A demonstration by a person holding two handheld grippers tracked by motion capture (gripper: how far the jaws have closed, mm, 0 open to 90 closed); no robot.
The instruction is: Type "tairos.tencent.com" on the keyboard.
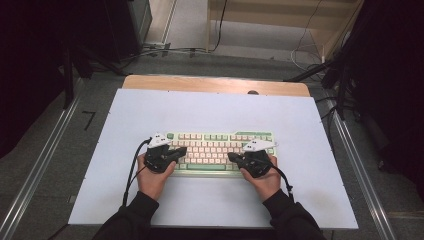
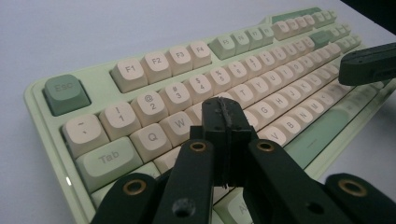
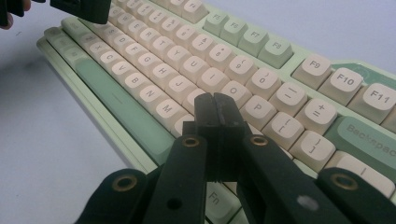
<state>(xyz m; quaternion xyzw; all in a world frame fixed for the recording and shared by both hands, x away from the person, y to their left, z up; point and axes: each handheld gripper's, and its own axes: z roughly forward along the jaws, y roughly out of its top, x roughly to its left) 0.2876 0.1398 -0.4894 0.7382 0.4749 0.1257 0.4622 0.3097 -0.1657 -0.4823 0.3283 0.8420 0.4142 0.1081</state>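
Currently a green and cream keyboard [image 1: 220, 152] lies near the middle of a pale sheet [image 1: 150, 115] that covers a wooden table [image 1: 215, 84], with its long front edge toward the person. The left gripper [image 1: 180, 151] hangs over the keyboard's left end, its two black jaws pressed flat together with nothing between them; in the left gripper view [image 2: 224, 116] the closed tips sit above the letter rows, just past the W key [image 2: 180, 123] and close over the keycaps, though contact cannot be judged. The right gripper [image 1: 234, 157] is over the right end, jaws likewise shut and empty; in the right gripper view [image 3: 215, 109] the tips stand above the keys just before the P key [image 3: 258, 108]. Each gripper points inward toward the other, and they remain apart with the middle keys bare between them. A black cable [image 1: 131, 172] trails from the left gripper across the sheet. Metal rails [image 1: 40, 170] run along the floor on both sides of the table, and loose wires [image 1: 165, 50] lie on the floor beyond its far edge.
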